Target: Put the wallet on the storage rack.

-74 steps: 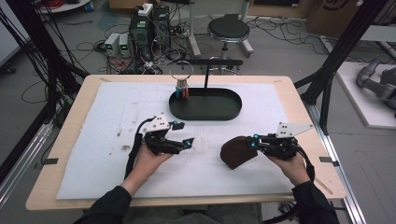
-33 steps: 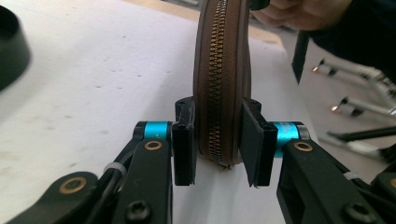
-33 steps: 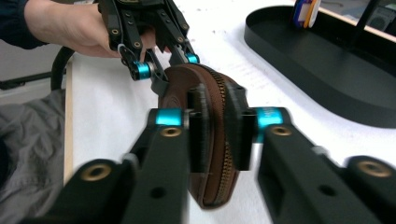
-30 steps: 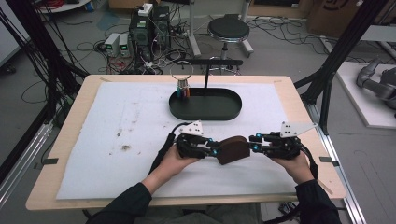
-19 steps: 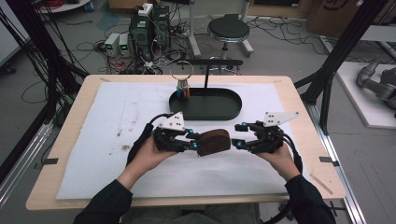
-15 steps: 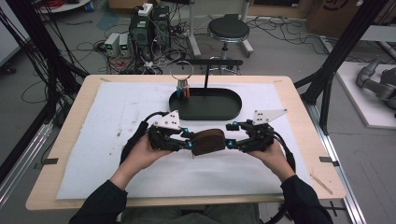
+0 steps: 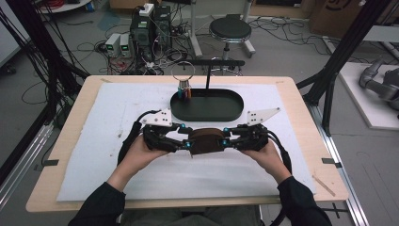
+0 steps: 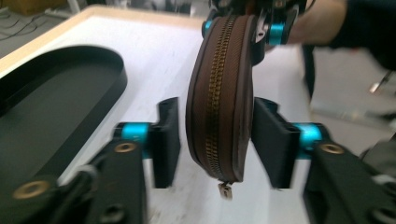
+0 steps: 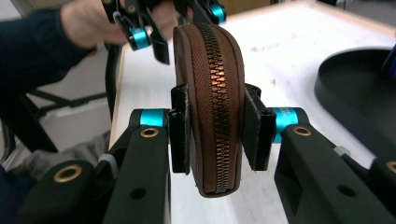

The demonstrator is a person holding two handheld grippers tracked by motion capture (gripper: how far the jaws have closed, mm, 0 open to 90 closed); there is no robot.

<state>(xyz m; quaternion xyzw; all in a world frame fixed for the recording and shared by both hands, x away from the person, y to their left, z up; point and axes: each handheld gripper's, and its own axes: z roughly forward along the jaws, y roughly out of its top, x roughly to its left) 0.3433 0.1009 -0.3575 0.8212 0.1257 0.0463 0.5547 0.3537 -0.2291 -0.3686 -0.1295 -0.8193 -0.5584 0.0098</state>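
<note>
A brown zippered pouch (image 7: 206,140) hangs edge-up above the white mat between my two grippers. My right gripper (image 7: 226,141) is shut on its right end; in the right gripper view both pads (image 9: 180,135) press the pouch (image 9: 210,84) with the zipper facing the camera. My left gripper (image 7: 188,143) is open and straddles the other end. In the left gripper view a gap shows between its left pad (image 8: 168,140) and the pouch (image 8: 219,93), and the right pad sits close beside it. A small zipper pull (image 8: 225,189) dangles at that end.
A black oval tray (image 7: 207,115) lies just behind the pouch, carrying a small ring stand (image 7: 182,70) with coloured pens and a black T-shaped post (image 7: 207,77). The white mat (image 7: 94,155) covers most of the wooden table. Cables trail from both grippers.
The right gripper carried the pouch from the right side to the table's middle. The left gripper came over from the left and now straddles the pouch's free end.
</note>
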